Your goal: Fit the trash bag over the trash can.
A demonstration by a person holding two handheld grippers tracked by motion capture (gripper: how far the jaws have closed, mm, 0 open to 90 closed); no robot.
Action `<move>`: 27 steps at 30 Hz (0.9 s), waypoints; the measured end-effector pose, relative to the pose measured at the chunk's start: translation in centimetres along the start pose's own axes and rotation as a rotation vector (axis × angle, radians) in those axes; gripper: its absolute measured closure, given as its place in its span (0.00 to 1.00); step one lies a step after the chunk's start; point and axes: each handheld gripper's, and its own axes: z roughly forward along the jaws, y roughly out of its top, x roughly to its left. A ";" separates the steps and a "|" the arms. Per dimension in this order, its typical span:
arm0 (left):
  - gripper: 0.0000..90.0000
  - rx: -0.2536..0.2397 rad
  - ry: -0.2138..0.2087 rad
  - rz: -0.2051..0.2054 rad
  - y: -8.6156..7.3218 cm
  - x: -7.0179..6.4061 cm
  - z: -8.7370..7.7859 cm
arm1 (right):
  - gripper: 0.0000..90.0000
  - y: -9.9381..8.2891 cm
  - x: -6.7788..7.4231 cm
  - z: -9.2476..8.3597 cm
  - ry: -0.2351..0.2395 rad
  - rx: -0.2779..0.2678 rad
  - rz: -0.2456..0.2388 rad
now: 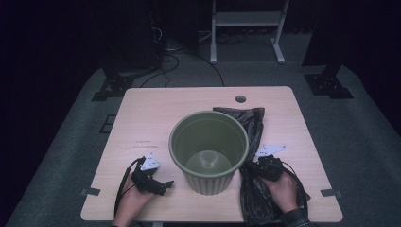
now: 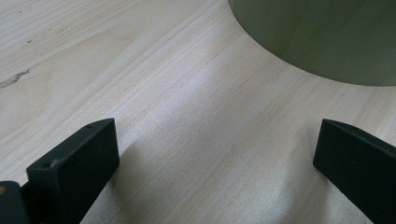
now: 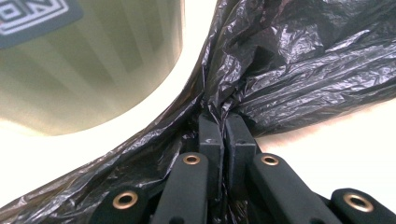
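Crinkled black plastic bin bag [image 1: 253,156] is spread flat on the pale wooden desk [image 1: 142,118], just to the right of the round olive-green ribbed plastic bin [image 1: 209,150] and touching its side. Right tongs [image 3: 224,116] are seen pressed together on a bunched fold of that bag, the film gathered tight between the two black jaws; in the high view these tongs [image 1: 257,165] are held low at the bag's near half. Left tongs [image 2: 215,149] are kept spread wide over bare desk, nothing between the jaws, with the bin's wall [image 2: 322,37] near ahead; from above they [image 1: 166,184] are seen beside the bin's base
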 end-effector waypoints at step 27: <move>0.00 0.000 0.000 0.000 0.0 0.0 0.0 | 0.97 2.7 1.9 -7.5 0.215 -0.121 -0.094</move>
